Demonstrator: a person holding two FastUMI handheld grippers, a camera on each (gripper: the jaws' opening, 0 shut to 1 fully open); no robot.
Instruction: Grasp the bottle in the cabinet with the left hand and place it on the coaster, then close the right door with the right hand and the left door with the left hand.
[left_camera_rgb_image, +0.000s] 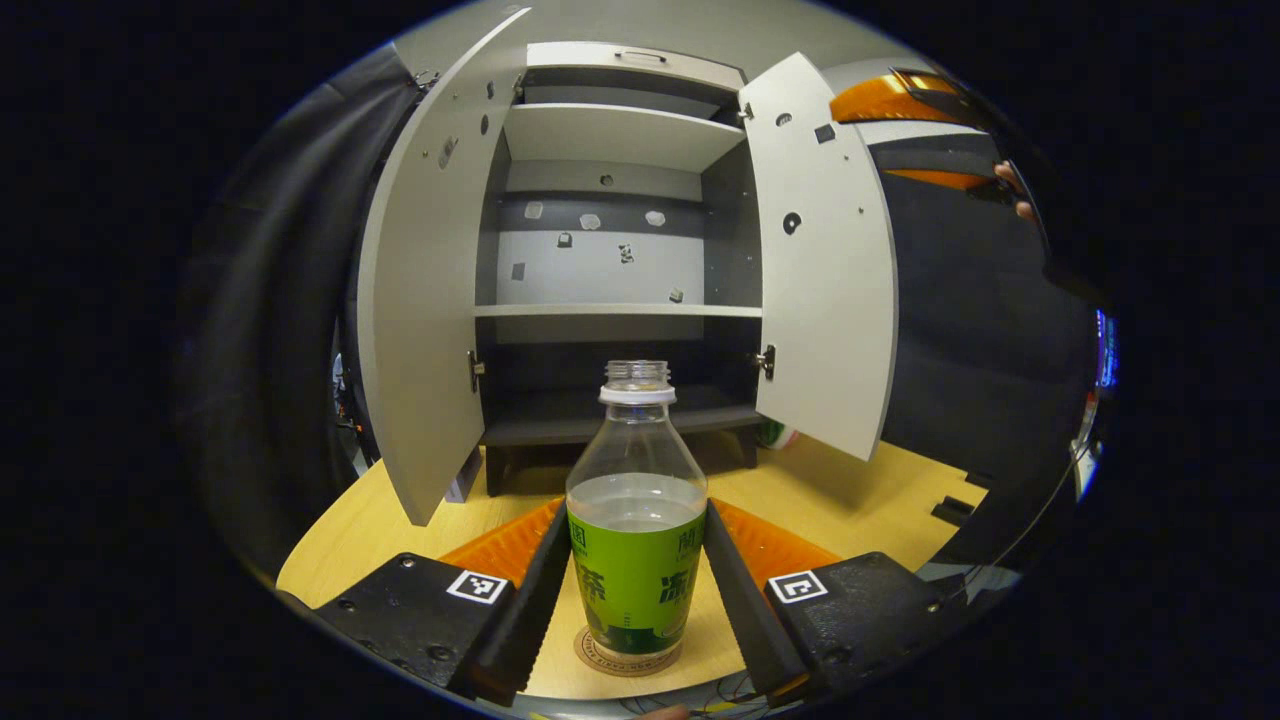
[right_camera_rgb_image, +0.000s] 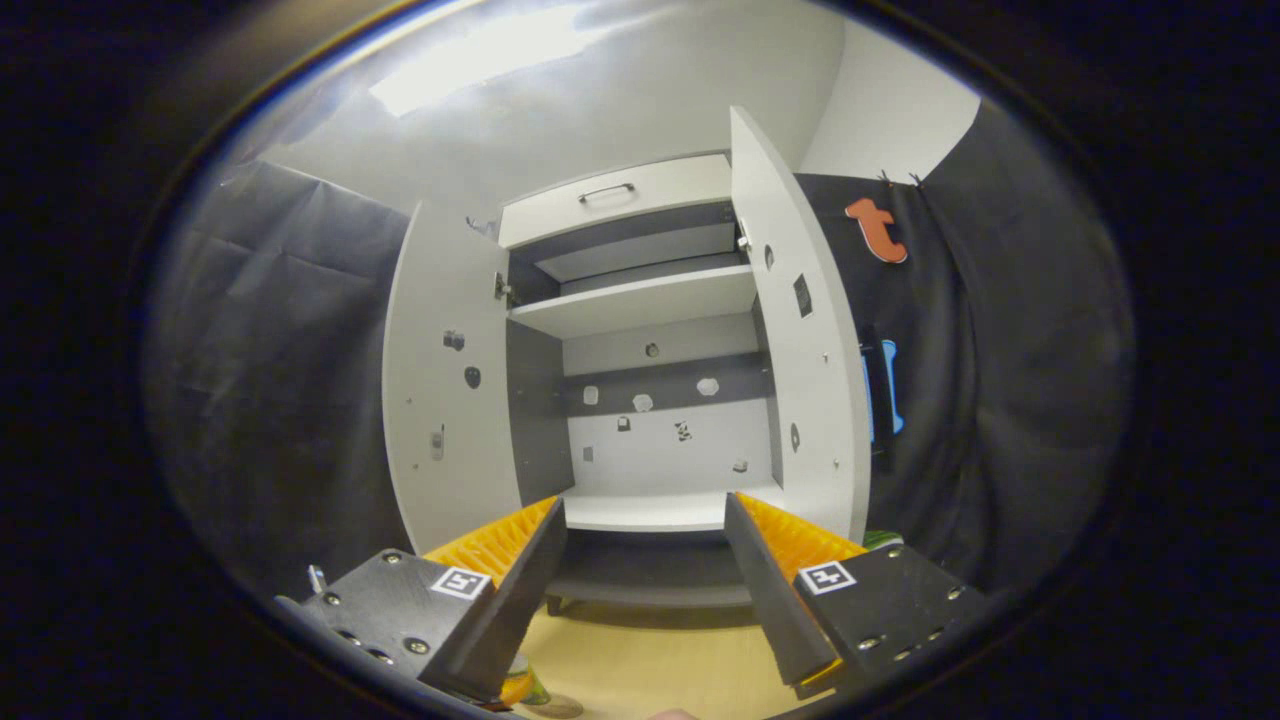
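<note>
Green-labelled bottle (left_camera_rgb_image: 637, 520): upright on the round coaster (left_camera_rgb_image: 600, 655), on the wooden table (left_camera_rgb_image: 850, 490) in front of the cabinet (left_camera_rgb_image: 620, 270); uncapped, clear liquid up to the shoulder.
Left gripper (left_camera_rgb_image: 637, 585): fingers flanking the bottle at label height, close on both sides; cannot tell whether pressing or just let go.
Right gripper (right_camera_rgb_image: 645, 590): spread apart, grasping nothing, raised and aimed at the cabinet's shelves.
Right door (right_camera_rgb_image: 800, 340): swung wide open, inner face turned toward the cabinet's middle.
Left door (left_camera_rgb_image: 430, 270): likewise wide open.
Step in hand: placing, judged at its very end, with the bottle's base seated on the coaster.
Next move: widen the left fingers, back straight away from the bottle without tipping it; then bring the right gripper round to the outer face of the right door and push toward the frame.
Risk: open neck, so any nudge on withdrawal likely spills.
Left to do: both doors.
</note>
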